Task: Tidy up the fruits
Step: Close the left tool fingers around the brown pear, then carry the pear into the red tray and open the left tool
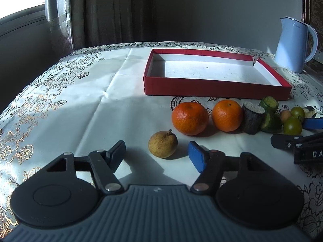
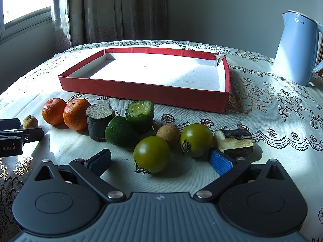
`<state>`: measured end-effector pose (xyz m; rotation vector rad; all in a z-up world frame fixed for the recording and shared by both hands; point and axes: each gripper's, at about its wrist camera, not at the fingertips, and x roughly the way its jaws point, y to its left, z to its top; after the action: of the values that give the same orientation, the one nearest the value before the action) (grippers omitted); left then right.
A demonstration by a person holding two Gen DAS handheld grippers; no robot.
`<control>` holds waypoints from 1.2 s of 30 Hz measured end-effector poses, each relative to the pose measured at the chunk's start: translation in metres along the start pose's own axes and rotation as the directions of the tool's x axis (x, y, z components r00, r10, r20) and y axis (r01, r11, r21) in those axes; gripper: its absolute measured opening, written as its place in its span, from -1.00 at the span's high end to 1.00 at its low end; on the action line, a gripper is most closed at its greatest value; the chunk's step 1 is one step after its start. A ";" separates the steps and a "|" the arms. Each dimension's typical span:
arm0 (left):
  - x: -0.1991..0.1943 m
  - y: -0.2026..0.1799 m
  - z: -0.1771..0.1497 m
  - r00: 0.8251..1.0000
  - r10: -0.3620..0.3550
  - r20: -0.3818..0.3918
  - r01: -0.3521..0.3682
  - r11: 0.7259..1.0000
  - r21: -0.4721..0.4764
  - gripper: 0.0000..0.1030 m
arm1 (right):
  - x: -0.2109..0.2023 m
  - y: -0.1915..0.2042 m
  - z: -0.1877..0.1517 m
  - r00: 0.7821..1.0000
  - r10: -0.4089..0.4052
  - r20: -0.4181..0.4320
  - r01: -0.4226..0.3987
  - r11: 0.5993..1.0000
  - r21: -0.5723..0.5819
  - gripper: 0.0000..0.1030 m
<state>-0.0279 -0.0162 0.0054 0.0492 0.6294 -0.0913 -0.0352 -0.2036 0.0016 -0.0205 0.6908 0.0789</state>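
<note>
A small brown longan [image 1: 163, 144] lies on the tablecloth between the fingers of my left gripper [image 1: 156, 144], which is open; neither pad touches the fruit. Behind it sit two oranges [image 1: 189, 118] [image 1: 227, 115] and a dark cane piece [image 1: 252, 120]. My right gripper [image 2: 160, 152] is open around a green tomato [image 2: 151, 154] without touching it. A second green tomato [image 2: 196, 140], a round brown longan [image 2: 168, 134], two green cucumber chunks [image 2: 121, 134] [image 2: 140, 114] and a split cane piece [image 2: 234, 142] lie close by. The red box [image 2: 141, 92] stands behind the fruit with a bare white floor.
A pale blue kettle [image 2: 296, 48] stands at the back right of the table. The patterned cloth [image 1: 80, 100] stretches to the left of the box. Curtains and a window are behind the table's far left edge.
</note>
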 end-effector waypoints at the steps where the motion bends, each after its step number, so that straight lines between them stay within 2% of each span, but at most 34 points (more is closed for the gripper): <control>1: 0.000 -0.001 0.000 1.000 -0.014 0.003 0.014 1.000 0.003 -0.09 | 0.000 0.000 0.000 1.000 0.000 0.000 0.000 1.000 0.000 -1.00; 2: -0.001 -0.001 0.000 1.000 -0.023 0.004 0.023 1.000 0.005 0.03 | 0.000 0.000 0.000 1.000 0.000 0.000 0.000 1.000 0.000 -1.00; 5: -0.001 -0.004 0.000 0.999 -0.041 0.008 0.041 0.999 0.017 0.23 | 0.000 0.000 0.000 1.000 0.000 0.000 0.000 1.000 0.000 -1.00; 7: -0.001 -0.004 0.000 0.999 -0.045 0.012 0.045 0.999 0.022 0.29 | 0.000 0.000 0.000 1.000 0.000 0.000 0.000 1.000 0.000 -1.00; 9: -0.002 -0.004 0.000 0.999 -0.047 0.015 0.046 0.999 0.020 0.47 | 0.000 0.000 0.000 1.000 0.000 0.000 0.000 1.000 0.000 -1.00; 18: -0.010 0.001 0.004 0.998 -0.051 0.031 0.052 0.999 -0.007 0.49 | 0.000 0.000 0.000 1.000 0.000 0.000 0.000 1.000 0.000 -1.00; 24: -0.024 -0.004 0.049 0.990 -0.058 0.128 0.054 0.998 0.037 0.49 | 0.000 0.000 0.000 1.000 -0.001 0.000 0.001 1.000 0.000 -1.00; 27: -0.010 -0.011 0.078 0.986 -0.057 0.159 0.047 0.997 0.065 0.49 | 0.000 0.000 0.000 1.000 0.000 0.000 0.000 1.000 0.001 -1.00; 31: 0.031 -0.021 0.108 0.991 -0.058 0.120 0.050 0.997 0.065 0.48 | 0.000 0.000 0.000 1.000 0.000 0.000 0.000 1.000 0.001 -1.00; 36: 0.068 -0.027 0.116 0.996 -0.025 0.085 0.020 0.998 0.060 0.47 | 0.000 0.000 0.000 1.000 0.000 0.000 0.000 1.000 0.000 -1.00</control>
<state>0.0920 -0.0561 0.0590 0.0947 0.5418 -0.1334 -0.0355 -0.2034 0.0016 -0.0206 0.6905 0.0786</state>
